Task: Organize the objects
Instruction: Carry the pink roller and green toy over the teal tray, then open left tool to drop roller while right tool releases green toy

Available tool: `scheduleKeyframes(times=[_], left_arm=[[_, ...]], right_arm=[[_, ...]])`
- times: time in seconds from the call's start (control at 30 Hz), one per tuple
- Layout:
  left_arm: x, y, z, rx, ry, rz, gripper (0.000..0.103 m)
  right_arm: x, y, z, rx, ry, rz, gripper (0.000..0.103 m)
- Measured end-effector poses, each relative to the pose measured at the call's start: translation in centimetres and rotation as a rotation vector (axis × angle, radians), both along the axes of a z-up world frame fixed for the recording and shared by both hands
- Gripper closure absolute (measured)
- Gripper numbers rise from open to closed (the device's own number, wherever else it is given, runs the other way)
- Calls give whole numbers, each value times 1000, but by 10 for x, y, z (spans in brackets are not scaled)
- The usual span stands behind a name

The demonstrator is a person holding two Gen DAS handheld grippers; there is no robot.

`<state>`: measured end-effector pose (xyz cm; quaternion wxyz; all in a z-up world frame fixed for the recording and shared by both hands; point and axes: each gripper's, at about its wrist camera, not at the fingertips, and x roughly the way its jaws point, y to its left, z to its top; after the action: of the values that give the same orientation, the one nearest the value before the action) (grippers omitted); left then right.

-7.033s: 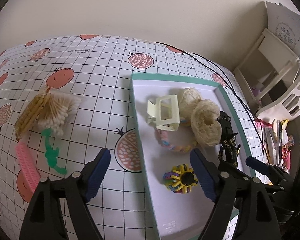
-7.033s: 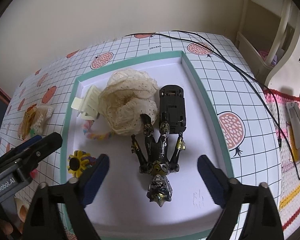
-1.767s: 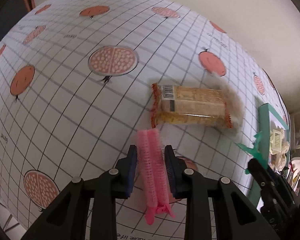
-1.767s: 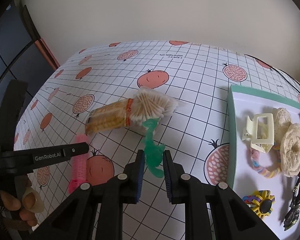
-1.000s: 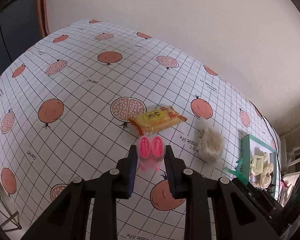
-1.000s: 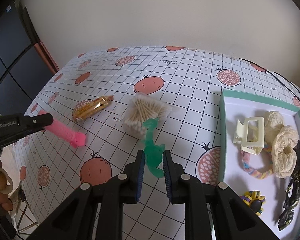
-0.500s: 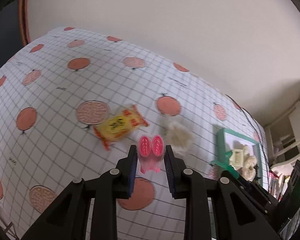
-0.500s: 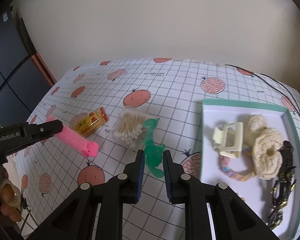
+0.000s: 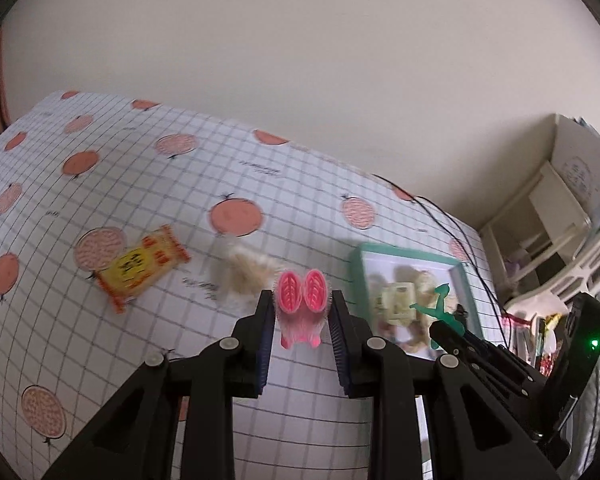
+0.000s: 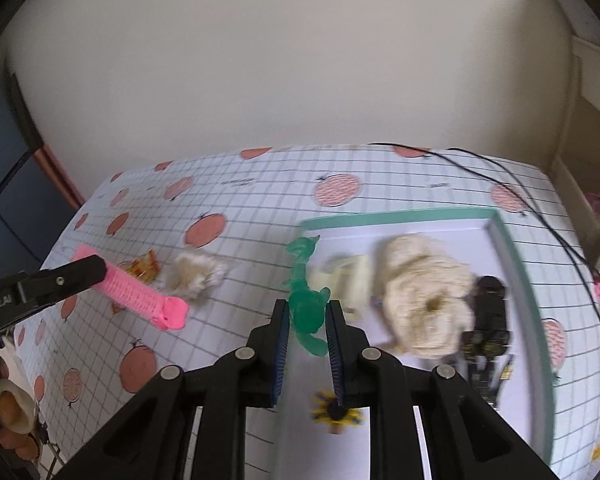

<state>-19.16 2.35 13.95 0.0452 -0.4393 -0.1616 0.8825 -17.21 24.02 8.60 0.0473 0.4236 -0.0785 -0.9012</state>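
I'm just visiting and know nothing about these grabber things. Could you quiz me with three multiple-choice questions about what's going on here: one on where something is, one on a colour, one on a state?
1. Where does the cream hair claw lie?
A. in the teal-rimmed tray
B. on the tablecloth beside the snack packet
C. in a gripper

2. What colour is the hair roller that the left gripper holds?
A. blue
B. pink
C. yellow

3. What state is the right gripper in?
A. wide open and empty
B. out of sight
C. shut on the green clip

Answers: 1 A, it rests inside the tray's rim beside the cream scrunchie. 2 B, the roller between the fingers is pink. 3 C, both fingers press on the clip.
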Motion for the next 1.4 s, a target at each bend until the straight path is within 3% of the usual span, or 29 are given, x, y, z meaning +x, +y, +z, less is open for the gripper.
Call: scheduleKeyframes(times=[0.37, 0.6, 1.03, 1.4], left_arm=[[-4, 66, 12, 28, 51, -156, 75], [-10, 99, 2, 75, 24, -230, 75], [-30, 121, -45, 233, -69, -230, 75], [-36, 114, -66, 266, -105, -171, 74]], right_arm=[[9, 53, 3, -8, 11, -97, 83], [15, 70, 1, 1, 3, -121, 83], [12, 80, -15, -5, -32, -131, 83], [7, 80, -28, 10, -62, -131, 83]])
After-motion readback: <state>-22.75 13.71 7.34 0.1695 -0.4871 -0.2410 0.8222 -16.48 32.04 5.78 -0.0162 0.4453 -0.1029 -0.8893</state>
